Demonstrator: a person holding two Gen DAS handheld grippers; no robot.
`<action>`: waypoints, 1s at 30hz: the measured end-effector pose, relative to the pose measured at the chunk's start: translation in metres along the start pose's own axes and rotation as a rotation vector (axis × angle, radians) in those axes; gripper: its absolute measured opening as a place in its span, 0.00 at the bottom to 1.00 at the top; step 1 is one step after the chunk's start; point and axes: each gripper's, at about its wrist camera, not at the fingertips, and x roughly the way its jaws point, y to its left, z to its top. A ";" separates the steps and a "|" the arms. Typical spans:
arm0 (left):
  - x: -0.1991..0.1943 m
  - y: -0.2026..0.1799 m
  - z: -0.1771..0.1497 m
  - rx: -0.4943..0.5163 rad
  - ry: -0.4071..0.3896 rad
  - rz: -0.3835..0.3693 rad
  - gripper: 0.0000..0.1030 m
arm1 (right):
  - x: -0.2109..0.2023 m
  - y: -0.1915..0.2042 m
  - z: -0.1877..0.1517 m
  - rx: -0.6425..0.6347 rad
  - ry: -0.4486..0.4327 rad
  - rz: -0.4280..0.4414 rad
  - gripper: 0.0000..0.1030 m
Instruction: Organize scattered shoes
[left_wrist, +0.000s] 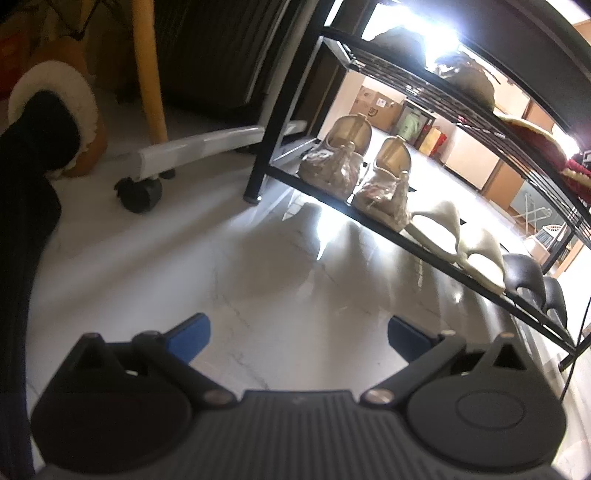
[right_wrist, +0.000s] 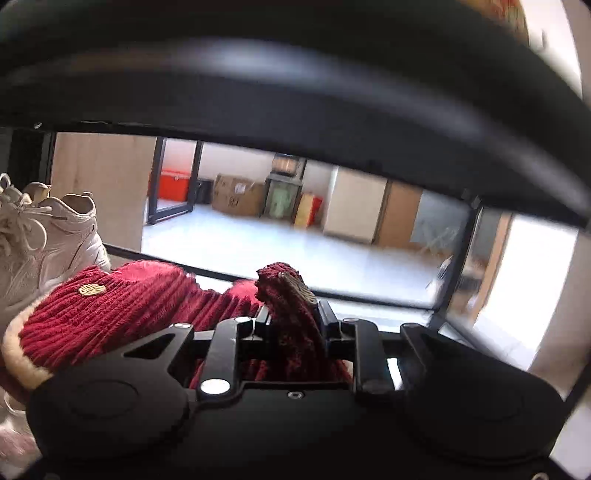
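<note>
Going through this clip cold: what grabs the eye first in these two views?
In the right wrist view, the right gripper is shut on a dark red corduroy slipper, beside its mate and a white sneaker on the rack. In the left wrist view, the left gripper hangs open over glossy floor near shimmery flats on the bottom shelf.

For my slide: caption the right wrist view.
Right tongs shut on a red corduroy slipper beside its mate on the rack.
</note>
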 end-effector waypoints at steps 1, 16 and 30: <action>0.001 0.001 0.001 -0.008 0.003 0.000 1.00 | 0.005 0.001 -0.002 -0.001 0.012 0.014 0.23; -0.002 -0.008 -0.002 0.057 -0.022 -0.005 1.00 | 0.002 0.014 -0.005 -0.017 0.001 0.000 0.81; -0.044 -0.042 0.004 0.227 -0.093 -0.003 1.00 | -0.123 0.019 -0.025 0.049 0.118 0.030 1.00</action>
